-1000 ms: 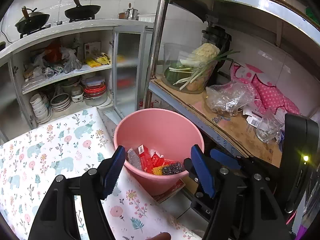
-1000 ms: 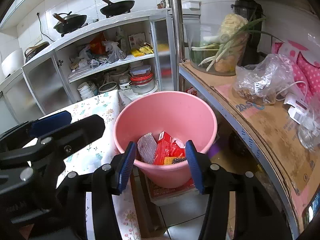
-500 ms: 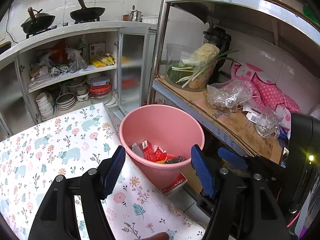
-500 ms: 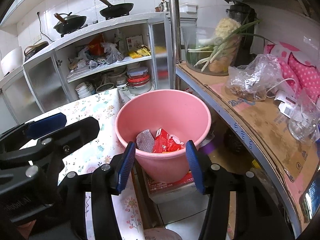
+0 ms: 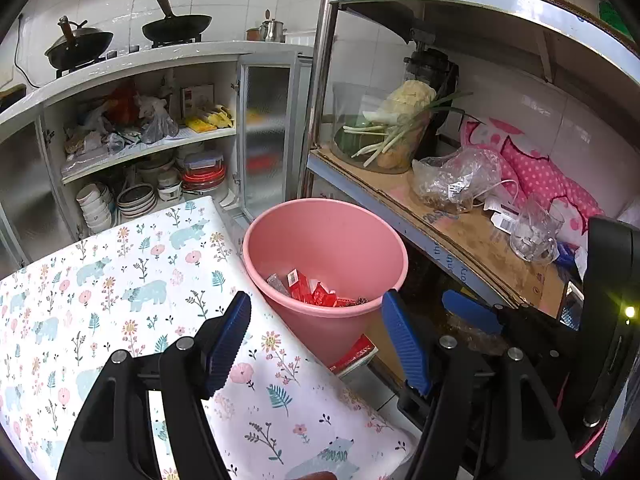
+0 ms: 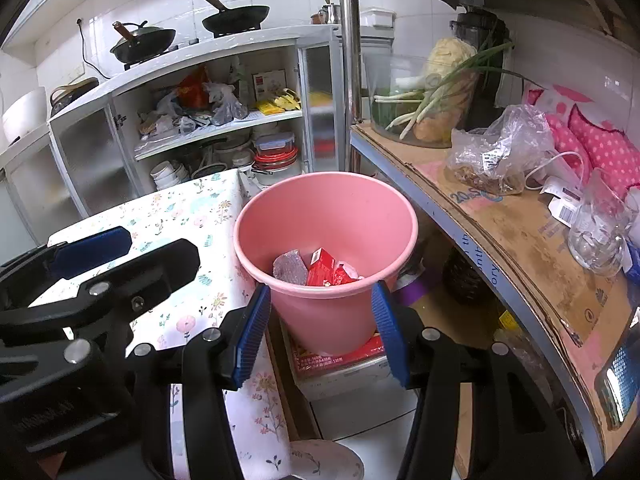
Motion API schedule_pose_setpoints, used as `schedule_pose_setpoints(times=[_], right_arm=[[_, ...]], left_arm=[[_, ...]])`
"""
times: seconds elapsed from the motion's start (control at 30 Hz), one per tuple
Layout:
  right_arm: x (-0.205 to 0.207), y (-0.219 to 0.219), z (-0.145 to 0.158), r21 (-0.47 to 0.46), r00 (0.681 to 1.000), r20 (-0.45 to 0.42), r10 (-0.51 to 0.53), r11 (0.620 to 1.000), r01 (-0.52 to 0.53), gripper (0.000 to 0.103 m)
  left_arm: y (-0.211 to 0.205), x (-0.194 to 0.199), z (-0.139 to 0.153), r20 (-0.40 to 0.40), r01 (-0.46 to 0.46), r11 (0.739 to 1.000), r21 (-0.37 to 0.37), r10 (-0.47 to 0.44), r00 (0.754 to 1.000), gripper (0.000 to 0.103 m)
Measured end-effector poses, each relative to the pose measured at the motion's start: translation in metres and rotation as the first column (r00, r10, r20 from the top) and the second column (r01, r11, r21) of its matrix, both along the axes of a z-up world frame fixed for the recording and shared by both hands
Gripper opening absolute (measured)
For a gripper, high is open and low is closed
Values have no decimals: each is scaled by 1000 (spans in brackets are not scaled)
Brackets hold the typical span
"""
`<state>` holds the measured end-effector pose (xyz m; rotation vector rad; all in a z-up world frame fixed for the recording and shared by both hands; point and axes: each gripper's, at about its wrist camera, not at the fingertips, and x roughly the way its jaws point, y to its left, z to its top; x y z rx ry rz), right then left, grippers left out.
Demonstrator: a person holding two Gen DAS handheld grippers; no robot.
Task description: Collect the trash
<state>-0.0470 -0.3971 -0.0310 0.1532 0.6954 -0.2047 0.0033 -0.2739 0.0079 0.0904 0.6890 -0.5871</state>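
Left tongs (image 5: 316,336) empty, jaws apart, over floral tablecloth (image 5: 132,280); pink bucket (image 5: 352,320) holds red wrappers (image 5: 312,290).

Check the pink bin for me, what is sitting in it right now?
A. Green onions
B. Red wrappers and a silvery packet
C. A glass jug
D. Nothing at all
B, the pink bin holds red wrappers beside a silvery packet at its bottom; the green onions and glass jug sit on the shelf.

The pink bucket (image 6: 326,216) looks like smooth, matt plastic. The tablecloth (image 5: 132,280) is printed and faintly glossy. Worn cardboard (image 6: 532,248) lines the metal shelf (image 5: 384,204).
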Motion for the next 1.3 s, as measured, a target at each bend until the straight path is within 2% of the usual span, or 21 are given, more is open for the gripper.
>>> schedule_pose_setpoints(times=[1.3], right_arm=[[-5, 3, 4, -4, 1000, 4, 1, 1000, -1, 54]], left_arm=[[2, -8, -1, 4, -1, 1000, 7, 1, 1000, 66]])
